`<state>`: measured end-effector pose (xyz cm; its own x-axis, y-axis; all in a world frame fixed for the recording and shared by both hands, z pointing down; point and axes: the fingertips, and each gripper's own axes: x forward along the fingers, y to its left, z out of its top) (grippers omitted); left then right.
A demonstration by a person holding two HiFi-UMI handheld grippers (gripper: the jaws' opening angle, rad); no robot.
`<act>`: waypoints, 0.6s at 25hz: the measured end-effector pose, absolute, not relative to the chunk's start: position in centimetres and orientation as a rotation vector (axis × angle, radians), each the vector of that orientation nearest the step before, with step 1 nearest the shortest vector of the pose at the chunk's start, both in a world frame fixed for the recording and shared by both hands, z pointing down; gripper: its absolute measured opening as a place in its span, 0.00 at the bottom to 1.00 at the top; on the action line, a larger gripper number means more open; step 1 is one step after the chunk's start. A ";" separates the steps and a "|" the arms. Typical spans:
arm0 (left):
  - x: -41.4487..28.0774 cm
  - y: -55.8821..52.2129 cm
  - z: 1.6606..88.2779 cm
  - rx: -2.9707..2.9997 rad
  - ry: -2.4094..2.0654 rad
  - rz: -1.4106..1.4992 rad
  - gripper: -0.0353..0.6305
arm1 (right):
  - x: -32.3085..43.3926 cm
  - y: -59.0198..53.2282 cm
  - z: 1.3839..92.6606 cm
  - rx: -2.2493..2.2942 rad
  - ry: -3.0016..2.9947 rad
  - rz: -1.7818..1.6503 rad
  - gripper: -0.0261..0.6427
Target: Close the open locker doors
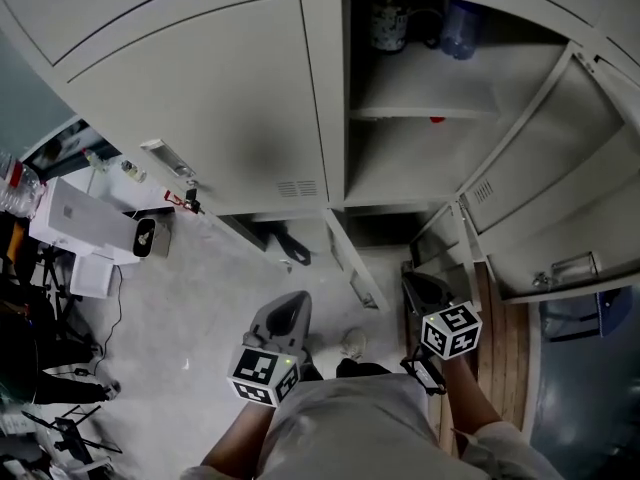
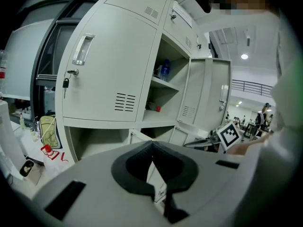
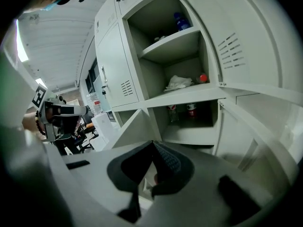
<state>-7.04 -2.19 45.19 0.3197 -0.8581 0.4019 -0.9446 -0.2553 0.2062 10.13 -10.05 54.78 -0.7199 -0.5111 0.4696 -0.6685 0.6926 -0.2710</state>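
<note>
A bank of pale grey lockers fills the top of the head view. The upper left door (image 1: pixel 215 108) is closed. The upper right door (image 1: pixel 560 193) stands swung out to the right, and its compartment (image 1: pixel 430 118) holds a blue bottle (image 3: pixel 181 20), a white cloth (image 3: pixel 179 82) and a small red thing (image 3: pixel 202 78). Below it, two lower doors (image 1: pixel 355 263) (image 1: pixel 445 233) hang open towards me. My left gripper (image 1: pixel 290 308) and right gripper (image 1: pixel 420 288) are held low in front of the lower lockers, both shut on nothing and touching no door.
White boxes (image 1: pixel 75 218) and cables lie on the grey floor at the left, beside dark chair legs. A wooden strip (image 1: pixel 505 338) runs on the right under the open upper door. Keys (image 2: pixel 66 82) hang from the closed door's lock. Bottles (image 3: pixel 191 109) stand in the lower compartment.
</note>
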 end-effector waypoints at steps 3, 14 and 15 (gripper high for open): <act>-7.2 -2.7 45.2 2.209 -1.563 0.302 0.07 | 10.0 -9.8 55.4 0.936 -2.524 0.619 0.08; -9.7 -3.7 45.3 2.236 -1.513 0.315 0.07 | 8.4 -8.9 56.4 0.968 -2.477 0.647 0.08; -9.9 -3.8 45.3 2.237 -1.510 0.314 0.07 | 8.4 -8.8 56.5 0.971 -2.471 0.650 0.08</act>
<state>-9.89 -3.77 45.31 0.3844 -0.8268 0.4106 -0.9219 -0.3212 0.2165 8.40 -8.76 56.46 -0.6759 -0.5217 0.5205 -0.7104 0.6493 -0.2717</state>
